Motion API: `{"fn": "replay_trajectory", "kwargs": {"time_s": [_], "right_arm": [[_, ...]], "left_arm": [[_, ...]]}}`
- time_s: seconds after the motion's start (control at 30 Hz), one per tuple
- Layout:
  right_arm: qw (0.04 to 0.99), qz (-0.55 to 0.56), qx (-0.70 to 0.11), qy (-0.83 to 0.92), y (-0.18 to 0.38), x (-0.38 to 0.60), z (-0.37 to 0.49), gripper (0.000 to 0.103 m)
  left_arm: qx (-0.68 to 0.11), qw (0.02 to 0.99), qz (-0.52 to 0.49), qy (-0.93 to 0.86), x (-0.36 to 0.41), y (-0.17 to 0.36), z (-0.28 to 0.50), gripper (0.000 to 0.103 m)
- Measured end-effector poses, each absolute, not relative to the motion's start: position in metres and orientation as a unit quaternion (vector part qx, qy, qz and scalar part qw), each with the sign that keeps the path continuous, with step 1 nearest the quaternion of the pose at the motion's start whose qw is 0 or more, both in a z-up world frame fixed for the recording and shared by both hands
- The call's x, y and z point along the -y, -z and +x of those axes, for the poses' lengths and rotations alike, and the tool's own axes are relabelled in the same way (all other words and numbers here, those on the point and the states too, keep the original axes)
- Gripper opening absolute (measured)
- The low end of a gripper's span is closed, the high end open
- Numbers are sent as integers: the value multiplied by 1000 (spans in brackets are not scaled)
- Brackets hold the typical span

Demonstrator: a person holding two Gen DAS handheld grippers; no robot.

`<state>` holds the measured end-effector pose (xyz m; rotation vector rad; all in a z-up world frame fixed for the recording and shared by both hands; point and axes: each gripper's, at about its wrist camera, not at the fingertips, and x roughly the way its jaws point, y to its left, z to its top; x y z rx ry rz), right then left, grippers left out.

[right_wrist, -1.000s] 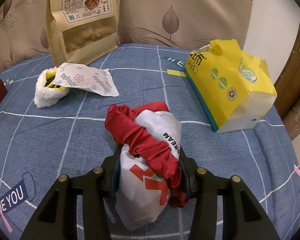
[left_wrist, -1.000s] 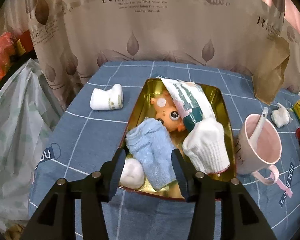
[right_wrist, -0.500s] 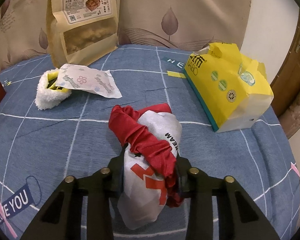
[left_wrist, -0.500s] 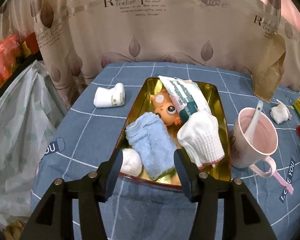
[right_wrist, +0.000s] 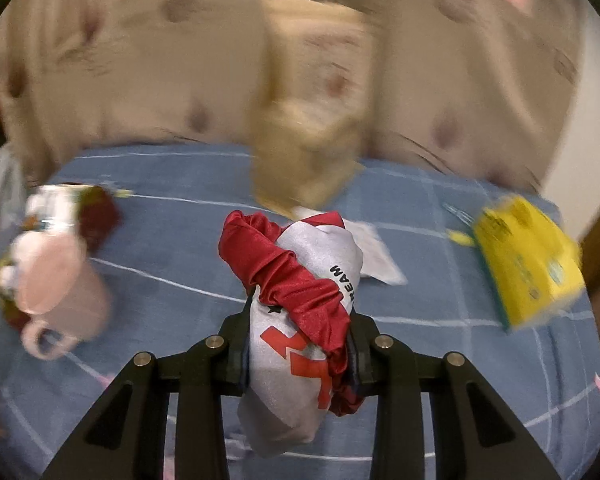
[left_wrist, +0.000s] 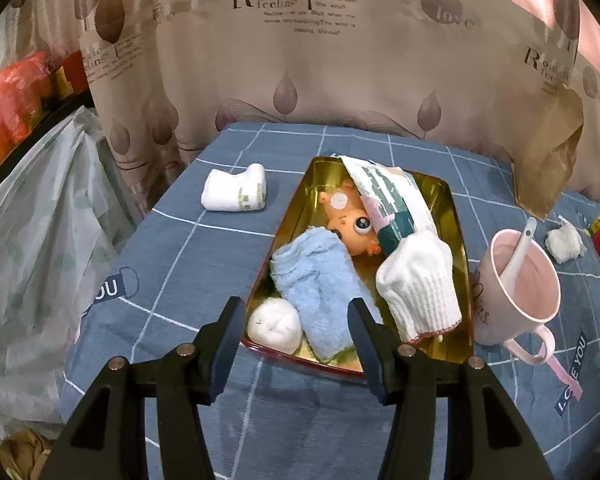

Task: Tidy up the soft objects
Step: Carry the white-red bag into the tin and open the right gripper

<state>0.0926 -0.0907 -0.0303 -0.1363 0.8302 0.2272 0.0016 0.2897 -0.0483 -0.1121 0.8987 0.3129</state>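
A gold tin tray [left_wrist: 454, 216] on the blue checked cloth holds a blue sock [left_wrist: 320, 280], a white knit glove [left_wrist: 420, 284], a white ball [left_wrist: 274, 322], an orange doll [left_wrist: 348, 224] and a white-green cloth [left_wrist: 392, 196]. My left gripper [left_wrist: 294, 328] hangs open above the tray's near end, nothing between its fingers. A folded white sock [left_wrist: 236, 194] lies left of the tray. My right gripper [right_wrist: 298, 338] is shut on a silver-and-red fabric bundle [right_wrist: 304, 292], lifted above the cloth; that view is blurred.
A pink mug [left_wrist: 516, 284] with a spoon stands right of the tray; the pink mug [right_wrist: 60, 280] also shows in the right wrist view. A white wad [left_wrist: 566, 240], a brown paper bag [right_wrist: 312, 120], a yellow pack [right_wrist: 528, 264], a curtain behind, and a plastic bag [left_wrist: 32, 240] off the left edge.
My right gripper closed tighter on the bundle, lifted it and swung left, bringing the mug into view. The left gripper opened slightly and drew back a little.
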Motion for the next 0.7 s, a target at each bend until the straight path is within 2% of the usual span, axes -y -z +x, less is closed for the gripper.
{"fn": "replay_trajectory", "kwargs": {"time_s": [0.3, 0.7], "right_arm": [[883, -96, -388, -245, 1, -33, 68, 32], [835, -133, -404, -350, 22, -155, 43, 32]], "left_arm": [[-419, 891, -70, -159, -305, 37, -5, 54], [-402, 895, -93, -171, -326, 24, -14, 55]]}}
